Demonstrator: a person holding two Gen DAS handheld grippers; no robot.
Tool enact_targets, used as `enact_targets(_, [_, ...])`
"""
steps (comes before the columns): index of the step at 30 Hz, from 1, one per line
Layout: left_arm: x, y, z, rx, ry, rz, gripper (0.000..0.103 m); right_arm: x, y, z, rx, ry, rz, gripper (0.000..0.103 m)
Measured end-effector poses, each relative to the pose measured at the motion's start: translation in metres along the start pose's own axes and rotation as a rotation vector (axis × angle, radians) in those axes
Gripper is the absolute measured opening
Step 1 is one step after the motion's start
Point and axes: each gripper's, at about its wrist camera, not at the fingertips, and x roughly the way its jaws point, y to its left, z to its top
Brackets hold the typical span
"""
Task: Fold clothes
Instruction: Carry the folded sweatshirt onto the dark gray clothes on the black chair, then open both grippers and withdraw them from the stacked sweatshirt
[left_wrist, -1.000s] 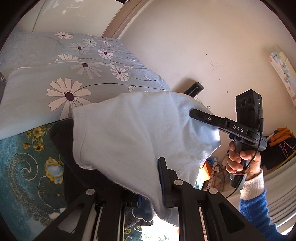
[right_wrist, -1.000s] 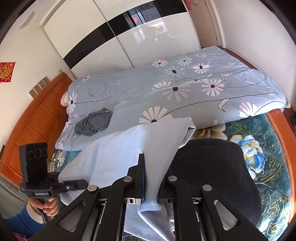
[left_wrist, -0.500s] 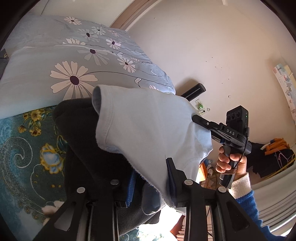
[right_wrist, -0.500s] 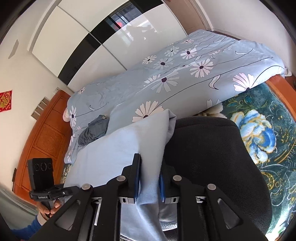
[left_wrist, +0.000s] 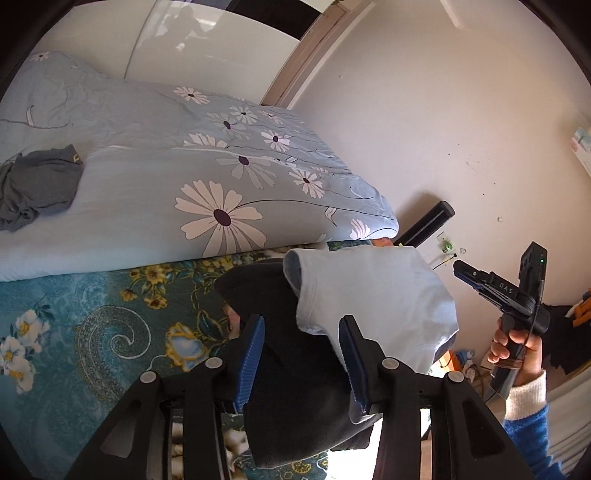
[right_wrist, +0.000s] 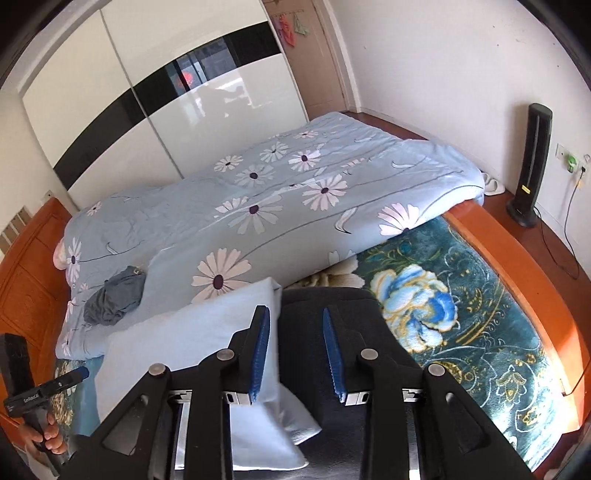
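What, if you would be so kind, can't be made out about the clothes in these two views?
- Light blue garment: its lower part is hidden behind the right tongs in the right view, so its full shape is unclear.
- Black garment: its near end is covered by the left tongs in the left view.
- Grey garment: too crumpled to identify.

left gripper (left_wrist: 301, 354): jaws spread, nothing gripped | right gripper (right_wrist: 295, 350): jaws spread, nothing gripped

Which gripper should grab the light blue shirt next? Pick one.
Left. The open left gripper has the light blue shirt hem between its jaws; the open right gripper straddles only black fabric, with the shirt lying outside it.
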Motion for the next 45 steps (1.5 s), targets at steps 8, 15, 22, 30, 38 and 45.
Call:
enact_targets(8, [0.038, -0.048, -0.018, 0.182, 0.068, -0.007, 0.047, 0.016, 0.071, -0.043, -0.228, 0.044, 0.044, 0.031])
enact_targets(15, [0.058, -0.039, -0.026, 0.142, 0.112, 0.005, 0.048, 0.032, 0.067, -0.069, -0.215, 0.066, -0.016, 0.031])
enact_targets(22, [0.034, -0.033, -0.040, 0.133, 0.051, 0.034, 0.054, 0.014, 0.077, -0.091, -0.077, 0.008, 0.005, 0.031])
enact_targets(30, [0.025, -0.027, -0.065, 0.132, 0.053, 0.071, 0.067, -0.012, 0.110, -0.127, -0.071, 0.015, -0.003, 0.031])
enact_targets(38, [0.022, -0.018, -0.086, 0.119, 0.064, 0.077, 0.083, -0.011, 0.129, -0.162, -0.090, 0.073, -0.067, 0.045])
enact_targets(45, [0.016, -0.012, -0.099, 0.113, 0.053, 0.094, 0.097, 0.007, 0.132, -0.180, -0.030, 0.152, -0.088, 0.049])
